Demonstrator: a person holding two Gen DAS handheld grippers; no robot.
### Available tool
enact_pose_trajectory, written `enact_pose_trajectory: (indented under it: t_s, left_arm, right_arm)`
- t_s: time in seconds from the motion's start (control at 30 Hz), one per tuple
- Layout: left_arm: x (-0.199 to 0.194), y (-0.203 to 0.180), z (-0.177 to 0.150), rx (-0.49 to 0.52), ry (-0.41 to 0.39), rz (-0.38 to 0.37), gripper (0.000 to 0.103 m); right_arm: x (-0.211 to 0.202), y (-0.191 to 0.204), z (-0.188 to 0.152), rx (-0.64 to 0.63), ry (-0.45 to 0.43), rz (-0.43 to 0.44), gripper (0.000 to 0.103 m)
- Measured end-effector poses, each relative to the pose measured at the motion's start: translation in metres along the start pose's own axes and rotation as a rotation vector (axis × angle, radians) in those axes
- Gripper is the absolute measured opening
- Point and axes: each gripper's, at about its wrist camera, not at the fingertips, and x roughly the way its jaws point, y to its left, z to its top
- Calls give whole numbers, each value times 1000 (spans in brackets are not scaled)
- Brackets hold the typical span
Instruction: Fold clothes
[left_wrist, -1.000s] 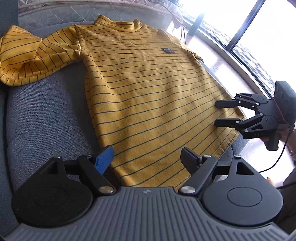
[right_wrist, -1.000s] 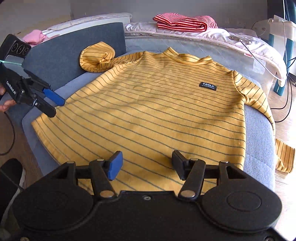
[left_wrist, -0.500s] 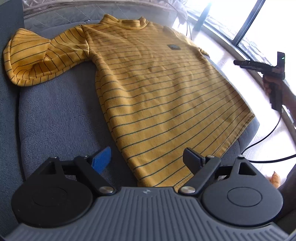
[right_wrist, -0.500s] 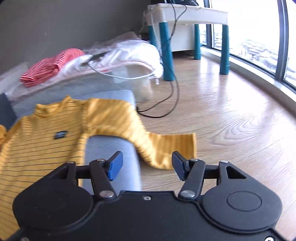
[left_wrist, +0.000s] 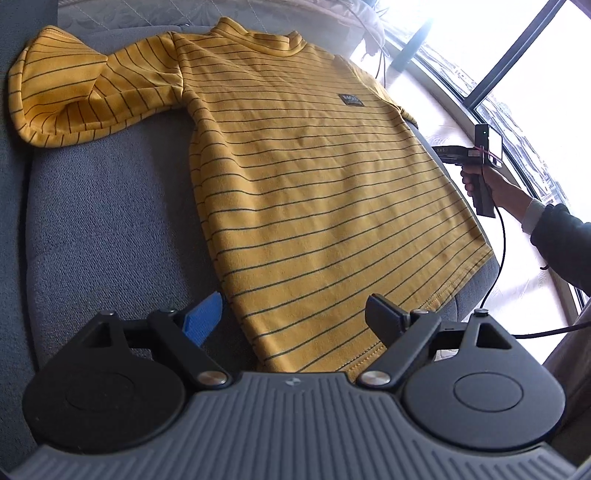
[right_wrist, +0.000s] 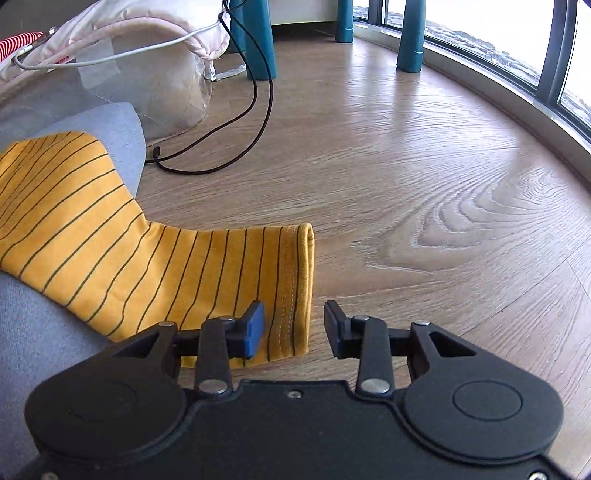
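Right gripper (right_wrist: 294, 326) moved down to sleeve cuff (right_wrist: 295, 288), jaws apart; left gripper (left_wrist: 295, 317) apart over hem

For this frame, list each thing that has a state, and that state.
Yellow striped long-sleeved shirt: spread flat, front up, on the grey cushion, unfolded.
Its left sleeve: bunched up on the cushion.
Its right sleeve: hanging off the cushion edge.
Left gripper: open, at the hem.
Right gripper: open, at the cuff.

The yellow dark-striped knit shirt (left_wrist: 317, 192) looks soft and matt. The grey cushion (left_wrist: 110, 229) beneath has coarse woven cloth. The pale wood-grain floor (right_wrist: 424, 177) shines faintly.
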Motion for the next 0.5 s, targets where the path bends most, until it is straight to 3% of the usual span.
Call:
enact_pose_trajectory:
  t_s: [0.07, 0.13, 0.2, 0.5]
  left_arm:
    - [0, 1, -1, -4, 2, 0, 88]
    - [0, 1, -1, -4, 1, 0, 88]
    - [-1, 1, -2, -4, 0, -1, 88]
    - [-11, 1, -3, 10, -26, -1, 88]
  right_arm:
    - [5, 0, 1, -8, 12, -13, 35]
    - [6, 1, 0, -7, 11, -10, 18]
    - [2, 2, 0, -10, 5, -8, 10]
    - [-89, 46, 32, -145, -146, 107, 6]
